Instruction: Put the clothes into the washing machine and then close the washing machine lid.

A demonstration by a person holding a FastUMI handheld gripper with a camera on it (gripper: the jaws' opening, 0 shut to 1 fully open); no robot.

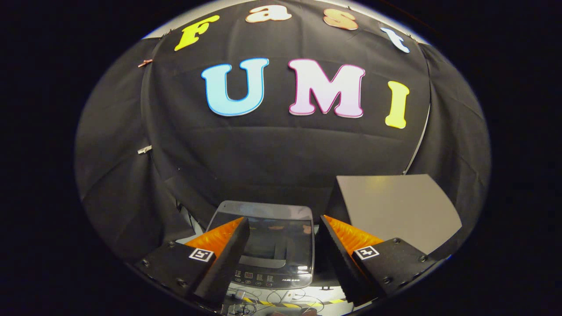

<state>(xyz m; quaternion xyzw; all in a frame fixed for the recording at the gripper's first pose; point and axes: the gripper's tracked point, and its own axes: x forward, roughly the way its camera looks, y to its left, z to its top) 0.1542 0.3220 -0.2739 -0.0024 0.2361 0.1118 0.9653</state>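
The tool point(281, 245) is hovering with its fingers apart and empty above the washing machine point(268, 245), its lid seemingly down just ahead, so finding and gripping the clothes seems next.

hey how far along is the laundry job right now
Nothing looks done yet. The washing machine sits below and between the fingers with its lid down. The gripper is open and holds nothing; I see no clothes. Left: fetch the clothes, open the lid, load them, close it.
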